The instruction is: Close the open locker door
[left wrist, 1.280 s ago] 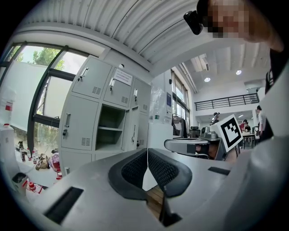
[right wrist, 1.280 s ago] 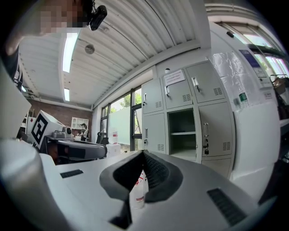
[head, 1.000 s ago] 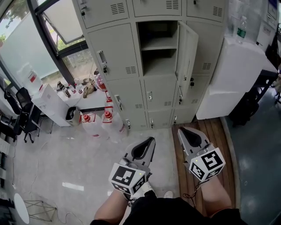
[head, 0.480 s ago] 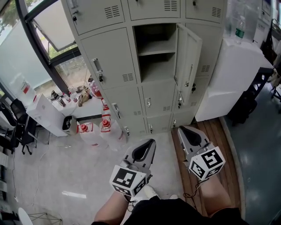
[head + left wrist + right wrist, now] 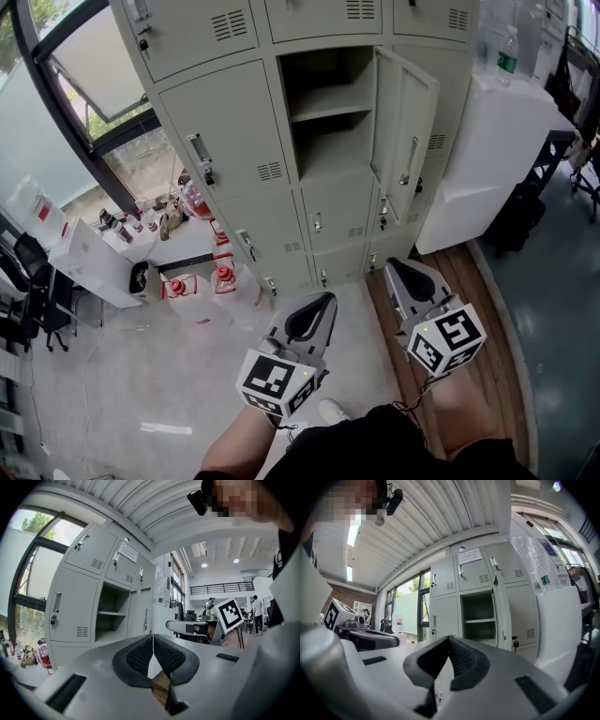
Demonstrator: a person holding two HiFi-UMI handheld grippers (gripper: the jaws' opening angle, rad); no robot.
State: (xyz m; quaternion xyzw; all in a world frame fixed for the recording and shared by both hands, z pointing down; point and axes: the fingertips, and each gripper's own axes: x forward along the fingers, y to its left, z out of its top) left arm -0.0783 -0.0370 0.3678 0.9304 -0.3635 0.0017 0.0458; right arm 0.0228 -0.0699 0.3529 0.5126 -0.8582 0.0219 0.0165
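Observation:
A bank of grey lockers [image 5: 225, 141] stands ahead. One middle locker is open: its door [image 5: 405, 141] swings out to the right, and the compartment [image 5: 328, 117] with one shelf looks empty. The open compartment [image 5: 111, 620] also shows in the left gripper view, and in the right gripper view as the compartment [image 5: 478, 616]. My left gripper [image 5: 323, 298] is shut and holds nothing, low in the head view, well short of the lockers. My right gripper [image 5: 394, 266] is also shut and holds nothing, below the open door and apart from it.
A white cabinet [image 5: 497, 159] with a bottle [image 5: 506, 52] on top stands right of the lockers. Red-capped jugs [image 5: 223, 277] and clutter on a low white table [image 5: 178, 239] sit left of the lockers by the window. A wooden strip [image 5: 469, 309] runs under my right side.
The lockers have grown larger and closer in the head view. Both grippers have advanced toward them and stayed shut. The door still hangs open.

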